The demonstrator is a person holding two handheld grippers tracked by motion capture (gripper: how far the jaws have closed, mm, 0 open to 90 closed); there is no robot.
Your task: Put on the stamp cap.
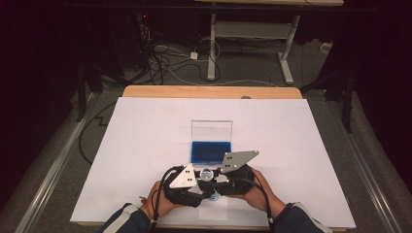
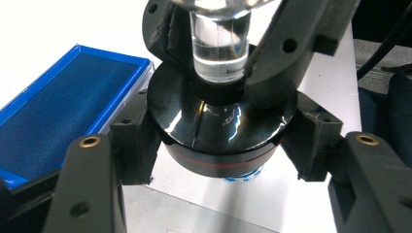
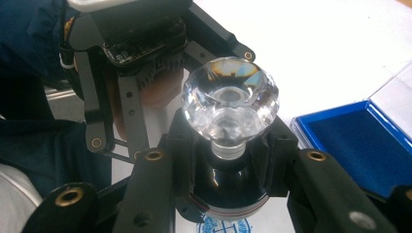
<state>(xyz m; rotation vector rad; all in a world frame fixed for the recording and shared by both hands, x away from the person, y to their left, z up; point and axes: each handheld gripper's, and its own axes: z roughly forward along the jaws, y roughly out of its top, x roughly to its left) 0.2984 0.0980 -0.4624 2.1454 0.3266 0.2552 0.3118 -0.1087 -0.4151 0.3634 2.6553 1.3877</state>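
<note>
The stamp point(image 2: 221, 131) is a round black body with a thin red ring low on its side and a glossy top that slopes up to a clear stem; in the right gripper view this stem ends in a cut, crystal-like knob point(image 3: 230, 99). It stands at the near edge of the white table point(image 1: 145, 145), over a blue printed mark. The left gripper point(image 2: 221, 145) is closed on the black body. The right gripper point(image 3: 228, 160) has its pads at both sides of the stem and neck, but I cannot tell whether they press. Behind, just beyond both grippers, lies the open blue ink pad case point(image 1: 211, 151).
</note>
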